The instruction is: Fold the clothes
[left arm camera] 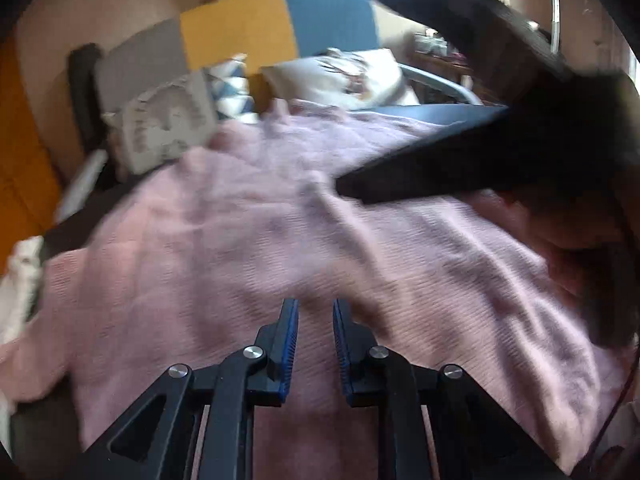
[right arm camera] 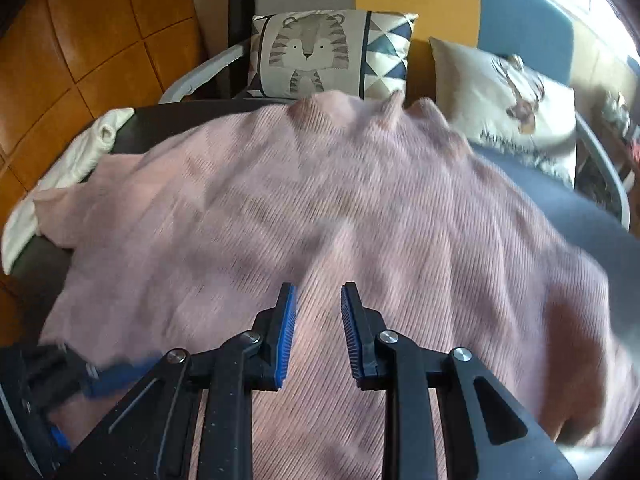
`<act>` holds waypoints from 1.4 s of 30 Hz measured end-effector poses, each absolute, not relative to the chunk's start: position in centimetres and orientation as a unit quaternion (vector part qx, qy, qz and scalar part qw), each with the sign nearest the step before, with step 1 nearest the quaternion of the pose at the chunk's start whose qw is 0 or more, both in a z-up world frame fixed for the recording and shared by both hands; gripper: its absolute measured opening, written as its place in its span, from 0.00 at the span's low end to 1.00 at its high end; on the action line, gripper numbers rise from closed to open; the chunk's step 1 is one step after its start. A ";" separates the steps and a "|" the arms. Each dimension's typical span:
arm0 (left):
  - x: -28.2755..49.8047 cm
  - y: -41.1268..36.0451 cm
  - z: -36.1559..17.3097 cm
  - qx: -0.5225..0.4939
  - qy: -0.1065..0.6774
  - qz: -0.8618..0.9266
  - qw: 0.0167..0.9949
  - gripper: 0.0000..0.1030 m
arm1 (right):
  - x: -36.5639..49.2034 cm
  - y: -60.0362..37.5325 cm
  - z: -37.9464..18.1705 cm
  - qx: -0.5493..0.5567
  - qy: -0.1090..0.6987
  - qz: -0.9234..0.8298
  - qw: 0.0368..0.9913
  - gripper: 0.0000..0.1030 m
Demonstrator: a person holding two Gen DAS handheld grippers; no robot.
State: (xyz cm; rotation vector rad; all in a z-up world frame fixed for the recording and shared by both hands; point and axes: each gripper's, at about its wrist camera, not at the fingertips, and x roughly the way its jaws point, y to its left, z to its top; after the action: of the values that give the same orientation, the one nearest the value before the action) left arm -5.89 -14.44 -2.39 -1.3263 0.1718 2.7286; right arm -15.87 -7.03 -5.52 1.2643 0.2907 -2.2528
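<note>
**Both tongs narrow and empty over the pink sweater**

Left tongs: jaws narrowly apart, nothing between the blue pads, hovering just above the sweater; whether the tips brush the knit I cannot tell. Right tongs: same, a narrow gap, nothing gripped, pointing down at the sweater's middle. In the left view the right tongs show as a dark blurred shape crossing from the right, over the fabric.

The sweater lies spread on a dark bench, far edge rumpled near the tiger cushion. A white cloth sits at the bench's left end, touching the sweater's edge. A deer cushion is off to the right.

Risks, as I judge them:
- Both views blurred, so a fast grab may miss the edge or pinch both layers.
- Narrow jaws could snag or drag the loose knit, bunching it.
- The tongs could collide, as they work close together.
- A sweep left may catch the white cloth.
</note>
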 end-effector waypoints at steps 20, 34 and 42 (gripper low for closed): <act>-2.7 -18.9 -0.4 -0.388 0.019 0.921 -0.013 0.17 | -16.5 -7.1 -6.9 0.462 0.076 -0.844 0.260 0.26; -10.3 -27.7 -3.6 -0.411 0.031 0.902 -0.130 0.22 | -14.1 -11.0 -6.6 0.449 0.061 -0.829 0.327 0.20; -10.1 -28.5 -3.5 -0.406 0.014 0.906 -0.122 0.23 | -15.4 -7.2 -8.4 0.461 0.066 -0.839 0.282 0.15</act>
State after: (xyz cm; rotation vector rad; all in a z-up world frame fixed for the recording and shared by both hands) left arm -10.09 -28.53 -3.51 -1.3852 0.0466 3.0888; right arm -15.35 -7.25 -8.41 1.2342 0.1770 -2.2471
